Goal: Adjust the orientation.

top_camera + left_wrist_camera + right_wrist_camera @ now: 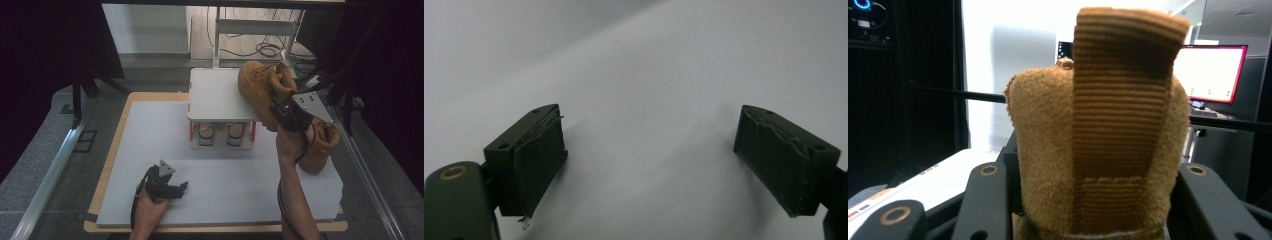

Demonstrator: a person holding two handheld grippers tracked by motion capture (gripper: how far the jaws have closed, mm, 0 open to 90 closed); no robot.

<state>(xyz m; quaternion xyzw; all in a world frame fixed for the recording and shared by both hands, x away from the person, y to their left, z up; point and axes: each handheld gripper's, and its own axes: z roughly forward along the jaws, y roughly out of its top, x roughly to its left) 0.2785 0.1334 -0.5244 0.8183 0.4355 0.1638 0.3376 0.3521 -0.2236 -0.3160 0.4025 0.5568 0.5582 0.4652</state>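
Boot (pixel 257 87) of tan suede clamped at the heel in the right tongs (pixel 286 111), raised and tilted over the right edge of the small white shelf stand (pixel 215 95) at the back of the surface (pixel 150 145). Ribbed pull loop (pixel 1120 115) upright between the two black jaws in the right gripper view, fuzzy heel collar pressed on both sides. Second tan boot (pixel 320 147) standing on the surface just beside the right hand (pixel 290 145), near the right edge. Two pale shoes (pixel 220 134) tucked under the stand's top. Left tongs (pixel 176 189) resting low at the near left, jaws wide apart, nothing between the pads (pixel 539 160).
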